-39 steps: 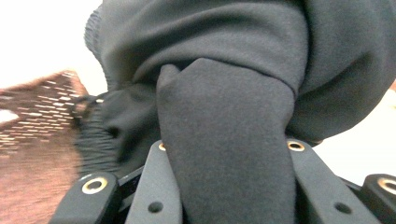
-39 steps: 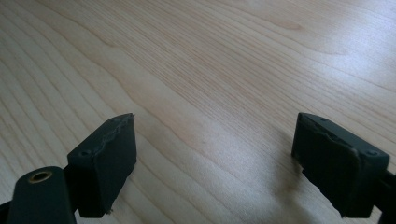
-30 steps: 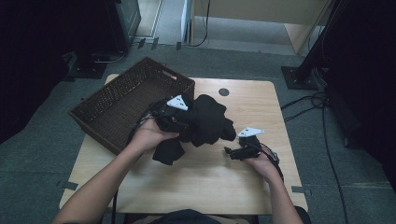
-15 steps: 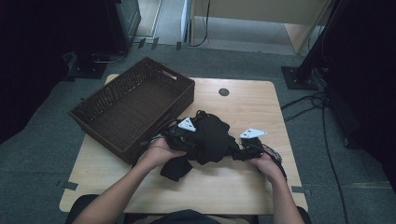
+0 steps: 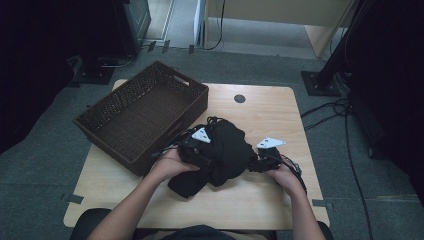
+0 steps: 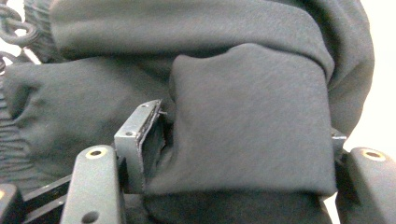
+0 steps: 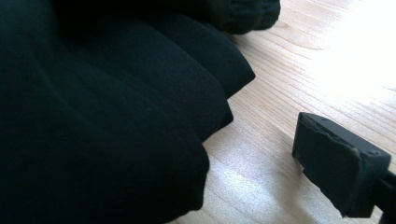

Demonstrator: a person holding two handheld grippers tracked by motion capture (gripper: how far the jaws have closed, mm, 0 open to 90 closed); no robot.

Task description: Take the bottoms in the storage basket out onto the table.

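Observation:
A black garment (image 5: 227, 150) lies bunched on the wooden table (image 5: 272, 112), between my two hands. My left gripper (image 5: 206, 156) is at its left side. In the left gripper view a thick fold of the cloth (image 6: 252, 121) sits between the jaws of the left gripper (image 6: 239, 138). The jaws have just been opening, and a small gap shows at the left pad (image 6: 142, 135). My right gripper (image 5: 251, 165) rests low on the table at the garment's right edge, open. One finger (image 7: 338, 163) stands apart from the cloth (image 7: 102, 121) with bare wood between; the other is hidden.
A dark wicker basket (image 5: 185, 77) stands at the back left of the table, its near corner close to my left hand. A small round black hole (image 5: 239, 98) marks the far middle of the tabletop. Cables (image 5: 345, 120) trail on the floor at the right.
My left hand has come down and toward the near edge with the garment, away from the basket. The cloth now lies lower and more bunched. The right hand has stayed put.

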